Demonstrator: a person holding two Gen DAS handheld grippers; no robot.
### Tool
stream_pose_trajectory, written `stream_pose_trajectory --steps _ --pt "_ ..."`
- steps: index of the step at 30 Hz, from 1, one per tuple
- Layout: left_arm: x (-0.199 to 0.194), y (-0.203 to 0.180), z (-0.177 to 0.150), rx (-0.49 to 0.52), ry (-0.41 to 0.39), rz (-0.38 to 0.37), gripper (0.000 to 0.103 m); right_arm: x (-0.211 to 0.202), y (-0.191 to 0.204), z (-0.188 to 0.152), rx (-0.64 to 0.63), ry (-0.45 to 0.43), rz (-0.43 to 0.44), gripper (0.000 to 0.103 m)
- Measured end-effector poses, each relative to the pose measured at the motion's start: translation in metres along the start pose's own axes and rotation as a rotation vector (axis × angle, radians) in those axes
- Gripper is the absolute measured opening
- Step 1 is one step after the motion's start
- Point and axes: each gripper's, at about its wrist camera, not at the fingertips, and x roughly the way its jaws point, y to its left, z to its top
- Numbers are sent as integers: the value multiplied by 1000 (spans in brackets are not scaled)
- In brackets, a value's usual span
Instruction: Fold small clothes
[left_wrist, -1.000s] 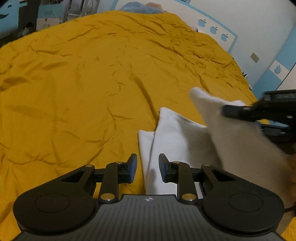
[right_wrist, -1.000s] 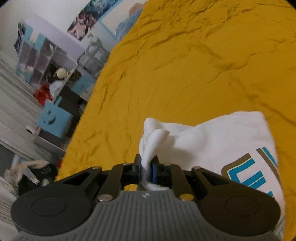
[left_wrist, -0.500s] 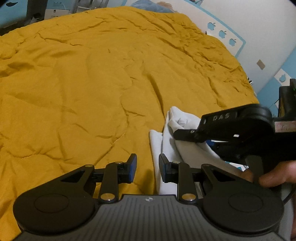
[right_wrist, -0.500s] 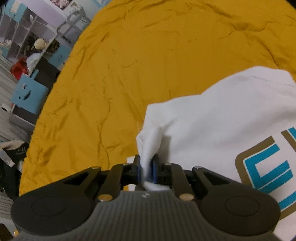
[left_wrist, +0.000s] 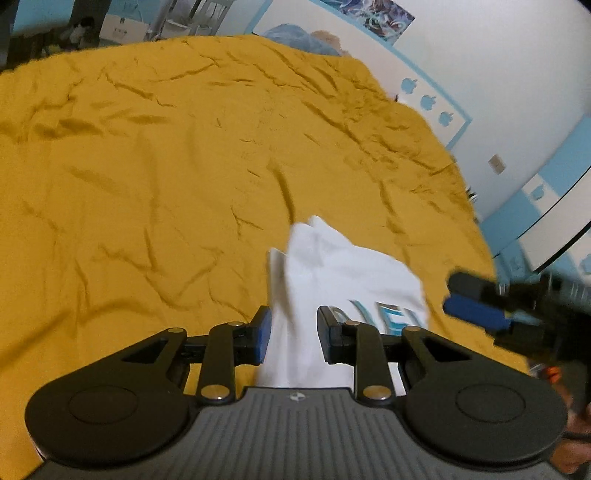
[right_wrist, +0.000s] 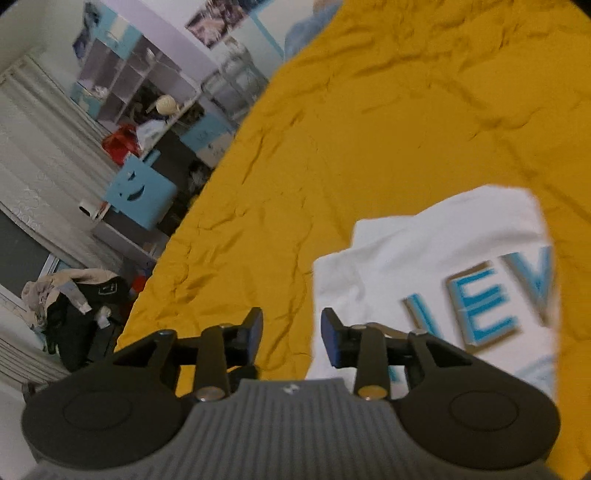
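Mustard-yellow, creased quilting covers the bed (left_wrist: 177, 177), and on it a small white shirt (left_wrist: 343, 269) is laid near the edge closest to the cameras. In the left wrist view the garment is seen folded into a narrow, rumpled shape, with a strip of white cloth running back between the jaws of the left gripper (left_wrist: 294, 334). Those jaws are held partly apart; a gap is seen between the blue pads and the cloth on both sides, so nothing is pinched by them. Blue and tan lettering (right_wrist: 491, 306) is printed on the shirt and is read most clearly in the right wrist view, where the cloth lies to the right of the tool. The right gripper (right_wrist: 291, 332) is seen with its jaws opening; only yellow bedding and the shirt's left margin are framed between its pads, and no fabric is pressed by them. In the left wrist view the same tool is glimpsed, blurred, at the right edge, just beside the shirt and apart from it, with part of a hand (left_wrist: 576, 439) below it. Beyond the bed, a shelf unit (right_wrist: 140, 85), a blue box with a face cut-out (right_wrist: 138, 192) and a heap of dark clothing (right_wrist: 77, 302) are seen on the floor side.
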Motion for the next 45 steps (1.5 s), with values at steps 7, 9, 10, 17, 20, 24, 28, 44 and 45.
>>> stream_pose_trajectory --steps 7,9,10,17,20,24,28,44,45 --pt "-17 18 -35 -145 28 -69 33 -63 -47 -57 -74 -18 -125 34" --pt "-17 25 -47 -174 51 -70 35 -73 -60 -78 -99 -14 -169 34" --pt "-16 28 -54 -196 60 -71 38 -77 -67 -89 -109 -12 -188 34" --pt "12 37 -66 -278 51 -73 42 -93 -95 -136 -191 -1 -260 43" --pt "21 33 -68 -244 33 -26 20 -96 -97 -144 -239 -8 -265 50" --pt "17 30 -71 -209 24 9 10 -86 -89 -153 -335 7 -296 50" --pt "16 19 -68 -135 25 64 10 -71 -93 -161 -376 16 -335 44" --pt "31 20 -81 10 80 215 10 -47 -116 -179 -444 116 -409 0" --pt "29 19 -81 6 79 218 10 -47 -118 -178 -441 117 -407 0"
